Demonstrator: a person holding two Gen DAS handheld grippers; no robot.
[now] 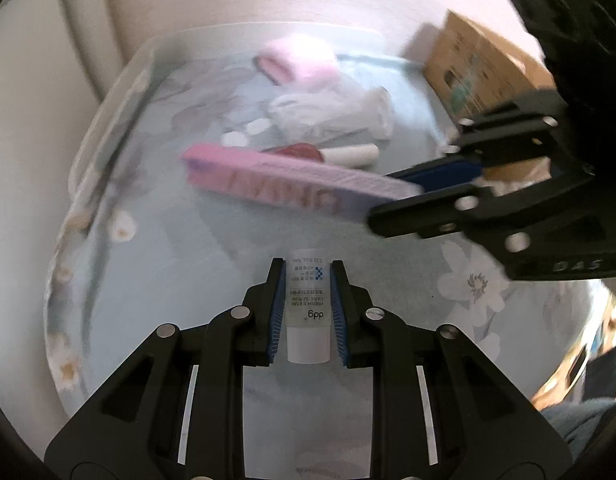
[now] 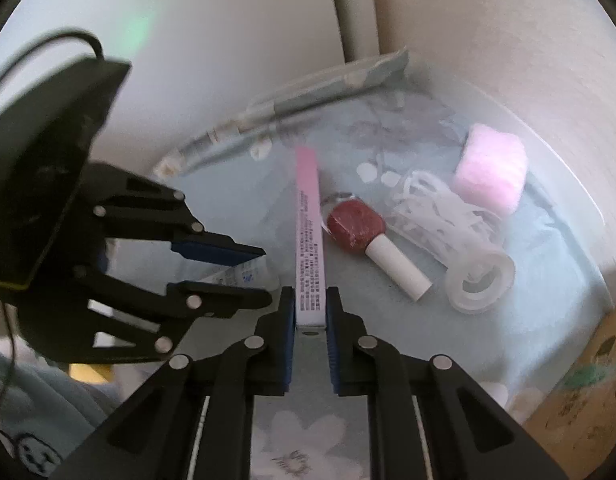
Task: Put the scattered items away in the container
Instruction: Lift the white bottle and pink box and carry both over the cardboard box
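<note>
Left tongs (image 1: 307,308): clenched on small serum tube (image 1: 308,312), carried level over clear container (image 1: 120,92), likely for dropping in. Right tongs (image 2: 310,308): gripping end of long pink box (image 2: 310,240), lowered lengthwise beside red-capped tube (image 2: 374,240), plastic rings (image 2: 460,236), pink puff (image 2: 490,168) already inside.

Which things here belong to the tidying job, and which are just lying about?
Job:
small white serum tube, in left tongs
long pink box, in right tongs
clear plastic container

Lying about:
brown cardboard box
flowered blue cloth
</note>
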